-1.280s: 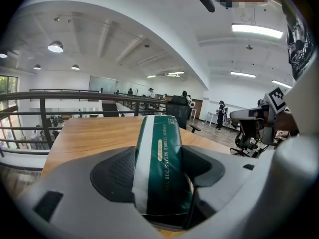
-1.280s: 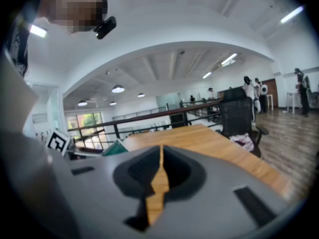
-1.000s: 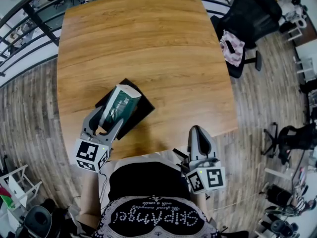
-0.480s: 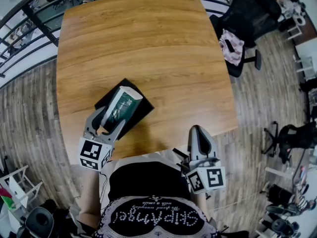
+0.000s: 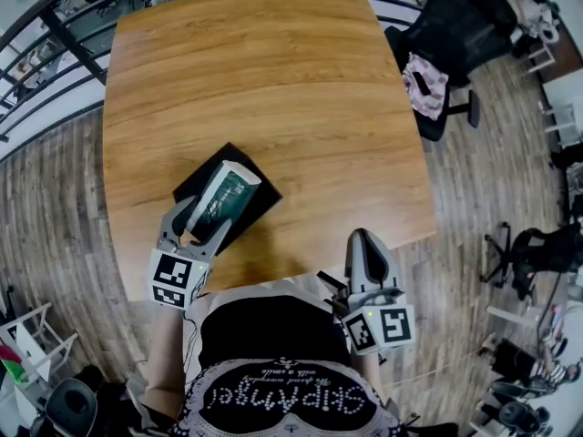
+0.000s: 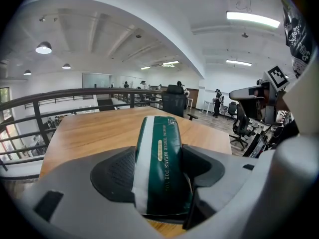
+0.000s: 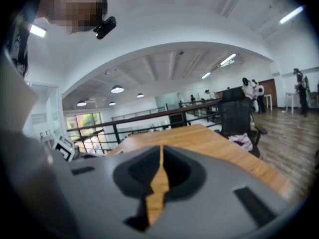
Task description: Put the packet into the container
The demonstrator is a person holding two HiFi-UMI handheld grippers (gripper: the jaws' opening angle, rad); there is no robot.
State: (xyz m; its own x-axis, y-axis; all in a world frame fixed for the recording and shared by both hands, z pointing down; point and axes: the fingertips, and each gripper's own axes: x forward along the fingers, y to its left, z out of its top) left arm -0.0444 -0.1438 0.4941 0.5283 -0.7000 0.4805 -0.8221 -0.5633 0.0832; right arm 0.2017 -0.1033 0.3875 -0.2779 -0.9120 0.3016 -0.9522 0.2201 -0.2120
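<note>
A dark green packet (image 5: 221, 197) with a white stripe is clamped between the jaws of my left gripper (image 5: 197, 218). It lies tilted over a flat black container (image 5: 258, 196) on the wooden table (image 5: 273, 80); whether it touches the container I cannot tell. In the left gripper view the packet (image 6: 160, 163) fills the gap of the left gripper (image 6: 159, 185), both pads pressing its sides. My right gripper (image 5: 363, 240) hovers at the table's near edge, shut with nothing in it. In its own view, the right gripper (image 7: 159, 168) shows only a thin slit between its pads.
A black office chair (image 5: 455, 35) with a pink cloth on its seat stands beyond the table's right side. A dark railing (image 5: 55, 35) runs along the far left. Most of the tabletop beyond the container is bare wood.
The left gripper has shifted slightly to the right with the packet, which now lies a little lower over the container. The right gripper has not moved.
</note>
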